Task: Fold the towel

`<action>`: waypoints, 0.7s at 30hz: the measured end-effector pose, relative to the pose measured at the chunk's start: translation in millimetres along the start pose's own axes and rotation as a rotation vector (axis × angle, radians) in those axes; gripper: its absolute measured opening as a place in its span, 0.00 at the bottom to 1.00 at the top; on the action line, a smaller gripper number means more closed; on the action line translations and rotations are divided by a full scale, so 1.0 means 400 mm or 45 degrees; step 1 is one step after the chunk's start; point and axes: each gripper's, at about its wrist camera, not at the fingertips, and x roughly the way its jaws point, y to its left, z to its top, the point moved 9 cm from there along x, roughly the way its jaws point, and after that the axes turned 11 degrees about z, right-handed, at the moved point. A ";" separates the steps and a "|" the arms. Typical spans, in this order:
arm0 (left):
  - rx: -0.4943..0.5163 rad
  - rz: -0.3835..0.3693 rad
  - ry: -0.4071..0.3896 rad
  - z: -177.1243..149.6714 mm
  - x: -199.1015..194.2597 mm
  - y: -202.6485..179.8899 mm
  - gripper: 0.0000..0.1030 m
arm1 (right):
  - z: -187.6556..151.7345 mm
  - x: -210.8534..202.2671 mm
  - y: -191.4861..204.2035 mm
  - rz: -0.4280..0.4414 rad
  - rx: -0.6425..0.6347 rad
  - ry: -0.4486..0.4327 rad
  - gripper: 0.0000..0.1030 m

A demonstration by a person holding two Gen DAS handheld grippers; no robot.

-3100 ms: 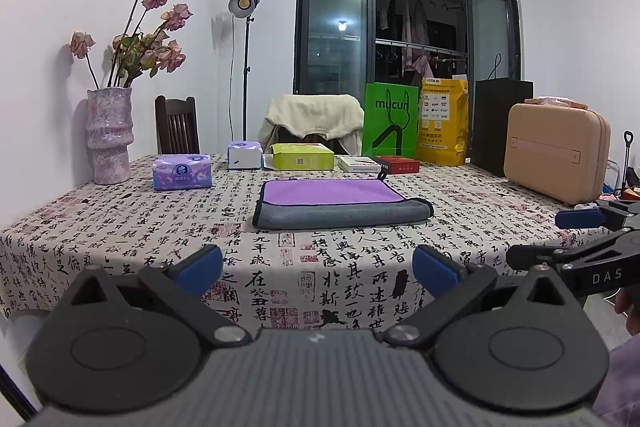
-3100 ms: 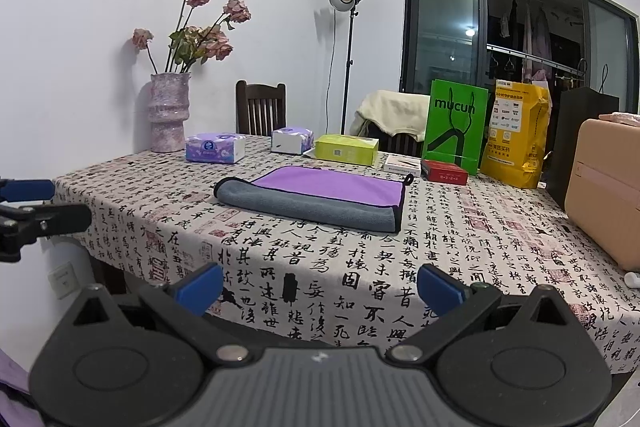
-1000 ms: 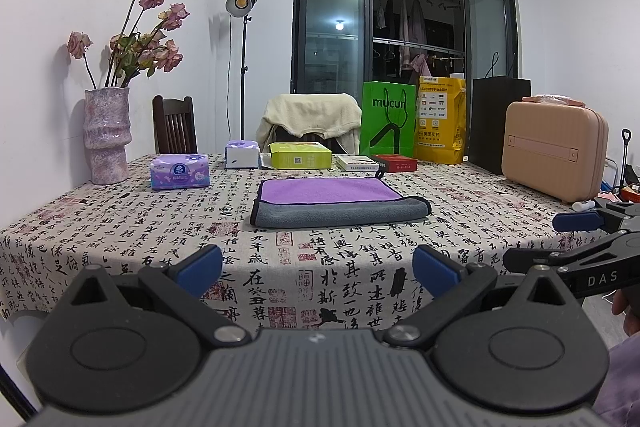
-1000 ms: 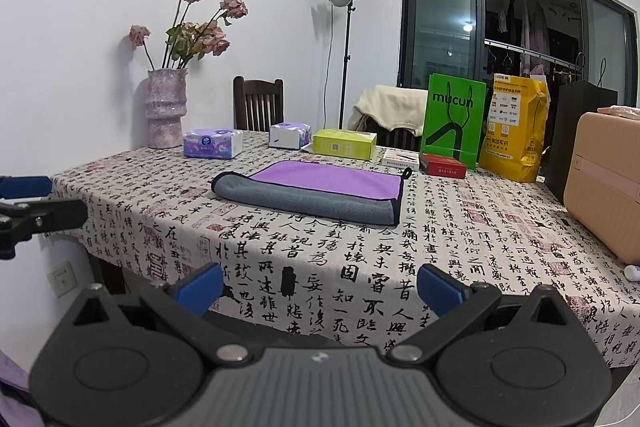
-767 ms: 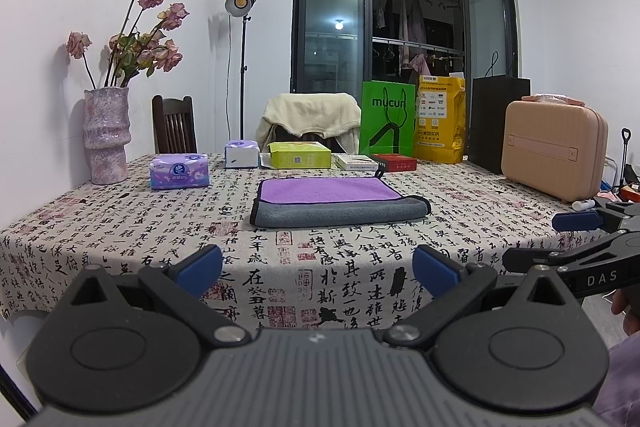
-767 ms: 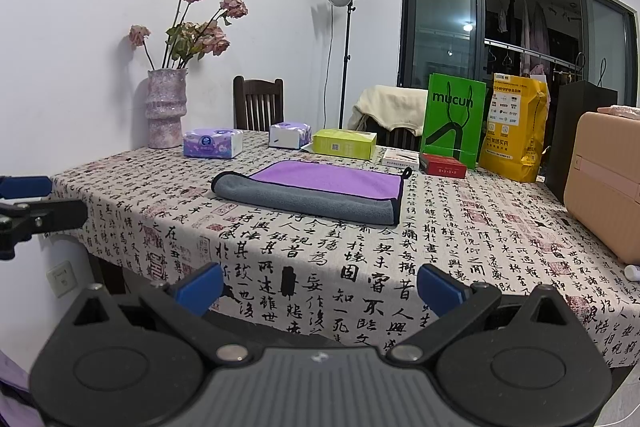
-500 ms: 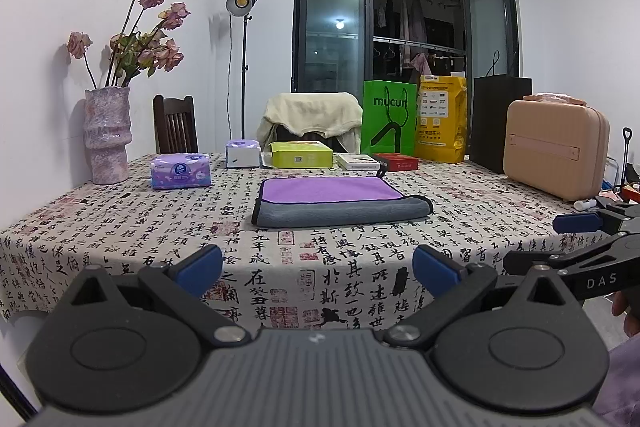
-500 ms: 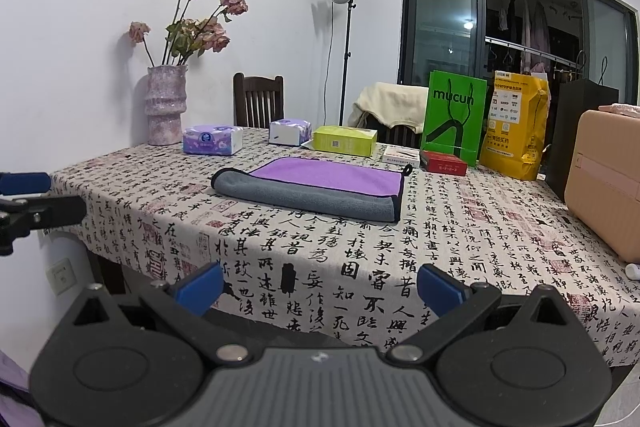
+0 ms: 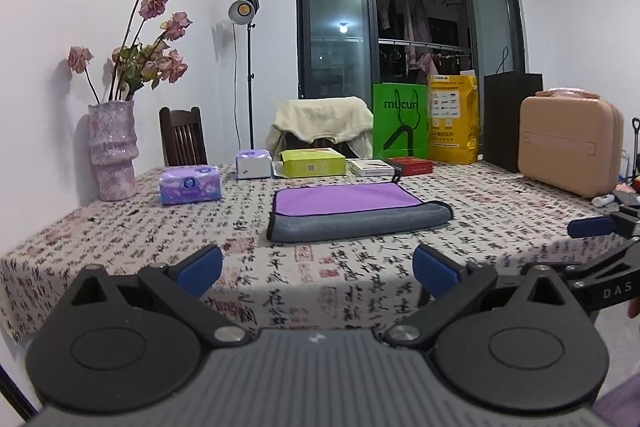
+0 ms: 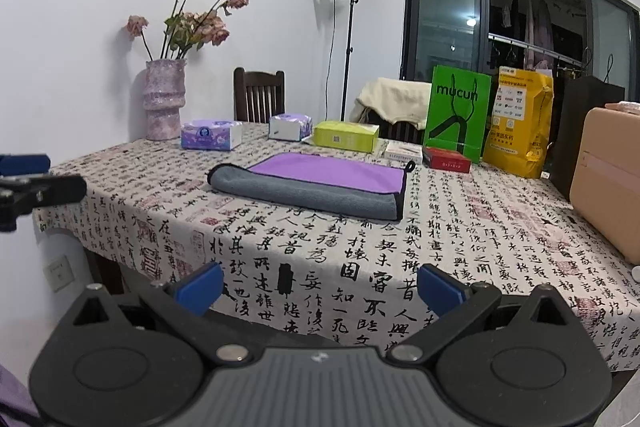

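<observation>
Big table (image 9: 120, 227) fills both views, draped in a cloth printed with black characters, and the towel (image 9: 352, 213) lies flat near its middle, purple face up with a grey band folded along the near edge. Its long axis runs left to right across the table, side-on to both tools. Behind it sit a vase (image 9: 113, 151), tissue packs and boxes, well apart from the cloth. Down to the tools now: the left gripper (image 9: 318, 267) hangs off the table's near edge, jaws spread wide, nothing between them. The right gripper (image 10: 320, 287) is likewise spread and empty. The towel lies straight ahead of both and out of reach; neither looks clearly nearer. Likely each will take a near corner.
</observation>
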 end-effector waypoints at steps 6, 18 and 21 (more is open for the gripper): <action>0.014 0.019 0.027 0.003 0.067 0.002 1.00 | 0.005 0.061 -0.035 -0.004 0.034 0.019 1.00; 0.038 0.007 0.097 -0.008 0.193 0.007 1.00 | 0.046 0.154 -0.110 -0.043 0.053 -0.008 1.00; 0.047 0.022 0.111 -0.013 0.222 0.007 1.00 | 0.049 0.174 -0.134 -0.056 0.054 -0.009 1.00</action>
